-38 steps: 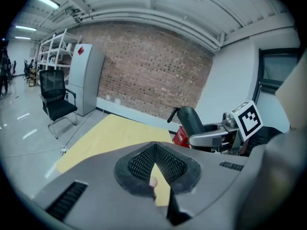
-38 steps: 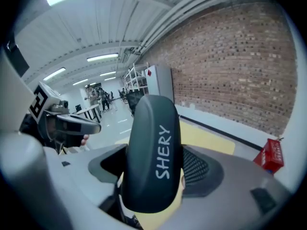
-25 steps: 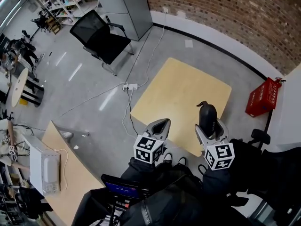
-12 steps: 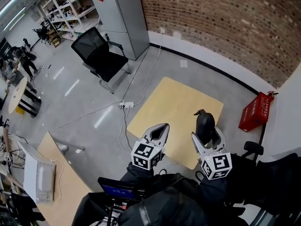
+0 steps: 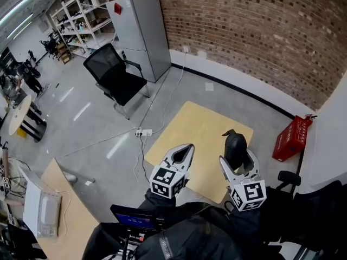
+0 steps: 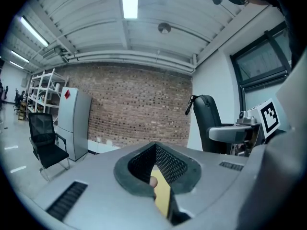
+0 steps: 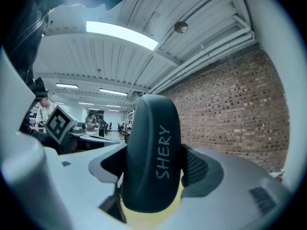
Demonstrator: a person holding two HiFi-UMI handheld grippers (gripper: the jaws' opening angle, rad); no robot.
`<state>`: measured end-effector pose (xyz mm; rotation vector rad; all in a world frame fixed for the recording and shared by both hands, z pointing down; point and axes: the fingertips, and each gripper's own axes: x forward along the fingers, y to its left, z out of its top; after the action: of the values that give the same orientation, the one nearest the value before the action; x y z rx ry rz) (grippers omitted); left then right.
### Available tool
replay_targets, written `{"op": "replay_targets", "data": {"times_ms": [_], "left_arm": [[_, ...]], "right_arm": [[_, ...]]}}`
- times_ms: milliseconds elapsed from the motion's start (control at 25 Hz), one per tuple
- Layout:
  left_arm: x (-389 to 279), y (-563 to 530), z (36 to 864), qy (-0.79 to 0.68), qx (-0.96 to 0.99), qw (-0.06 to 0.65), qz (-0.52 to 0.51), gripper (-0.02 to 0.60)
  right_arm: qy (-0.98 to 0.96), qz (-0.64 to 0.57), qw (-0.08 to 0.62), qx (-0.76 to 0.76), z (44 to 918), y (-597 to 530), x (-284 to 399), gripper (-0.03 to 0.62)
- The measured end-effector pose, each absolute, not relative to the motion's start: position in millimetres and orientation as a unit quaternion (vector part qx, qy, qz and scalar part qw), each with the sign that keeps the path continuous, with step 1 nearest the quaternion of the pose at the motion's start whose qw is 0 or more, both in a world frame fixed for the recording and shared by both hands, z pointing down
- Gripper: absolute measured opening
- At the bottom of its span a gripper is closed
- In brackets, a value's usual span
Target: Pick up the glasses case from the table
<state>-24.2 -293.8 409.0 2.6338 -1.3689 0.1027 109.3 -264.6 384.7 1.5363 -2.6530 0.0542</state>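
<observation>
Gripping the case [image 5: 235, 144] upright, right tool [image 5: 237, 158] clamps it over counter [image 5: 195, 126]; left tool [image 5: 185, 149] at its 9 o'clock, clenched, empty; chair [image 5: 116, 75] at counter's 10 o'clock.

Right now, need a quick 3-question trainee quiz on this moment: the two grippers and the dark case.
1. Which gripper holds the dark oval hard-shell glasses case? A) left gripper B) right gripper C) neither
2. True or false: the left gripper's jaws stand wide apart.
3. Fill in: the pale print on the case reads ____.

Key: 1 B, the right jaws are clamped on the case. 2 false, the left jaws are together with nothing between them. 3 SHERY.
</observation>
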Motion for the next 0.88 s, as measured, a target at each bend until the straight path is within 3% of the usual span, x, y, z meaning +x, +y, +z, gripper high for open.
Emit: {"op": "replay_targets", "data": {"times_ms": [880], "left_arm": [[-31.2, -289.5, 403.3, -0.466, 0.881, 0.075, 0.027, 0.000]], "right_arm": [[-0.868, 0.002, 0.027, 0.496, 374.2, -258.6, 101.8, 0.351]]}}
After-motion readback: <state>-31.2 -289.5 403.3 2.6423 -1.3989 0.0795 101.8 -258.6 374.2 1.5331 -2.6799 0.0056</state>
